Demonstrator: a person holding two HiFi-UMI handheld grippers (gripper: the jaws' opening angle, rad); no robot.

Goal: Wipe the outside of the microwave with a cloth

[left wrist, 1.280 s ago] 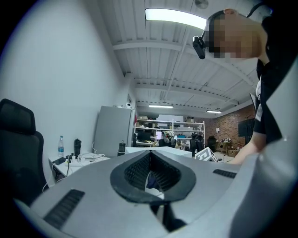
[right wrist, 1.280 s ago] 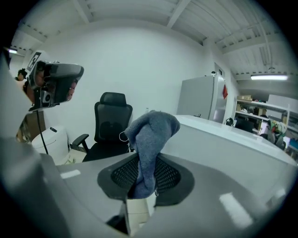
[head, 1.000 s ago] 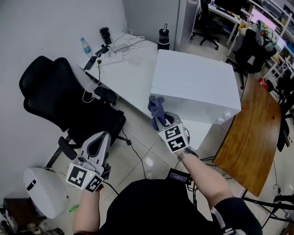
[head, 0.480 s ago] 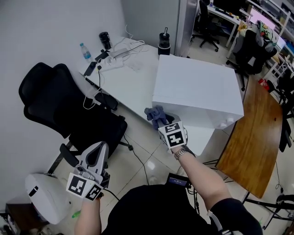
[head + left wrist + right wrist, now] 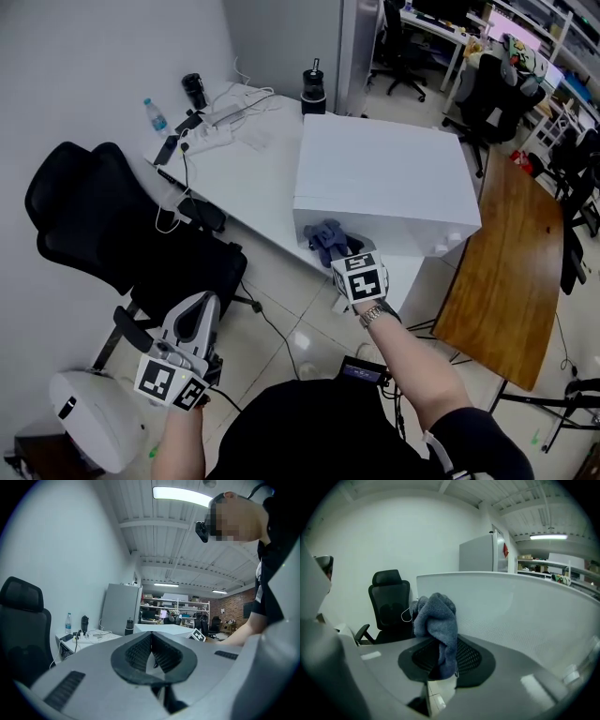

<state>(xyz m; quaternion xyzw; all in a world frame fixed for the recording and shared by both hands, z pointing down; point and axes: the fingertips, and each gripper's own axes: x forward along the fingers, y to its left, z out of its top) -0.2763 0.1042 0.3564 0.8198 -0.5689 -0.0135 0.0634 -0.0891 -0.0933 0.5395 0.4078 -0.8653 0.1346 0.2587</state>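
Observation:
The white microwave [image 5: 384, 178] stands on a white table [image 5: 248, 173]. My right gripper [image 5: 337, 253] is shut on a bunched blue-grey cloth [image 5: 327, 238], which lies against the lower left of the microwave's near side. In the right gripper view the cloth [image 5: 436, 620] sticks up from between the jaws of that gripper [image 5: 440, 660], with the microwave's white wall [image 5: 515, 611] just behind it. My left gripper [image 5: 198, 307] hangs low at the left, shut and empty, far from the microwave. In the left gripper view its jaws [image 5: 151, 652] meet with nothing between them.
A black office chair [image 5: 103, 225] stands left of the table. On the table are a water bottle [image 5: 153, 112], cables and a black flask [image 5: 312, 82]. A wooden tabletop [image 5: 506, 272] is on the right. A white rounded object [image 5: 89, 412] sits on the floor at bottom left.
My right gripper has carried the cloth to the right, from the microwave's near left corner onto its near side, and a little lower. The left gripper has stayed put.

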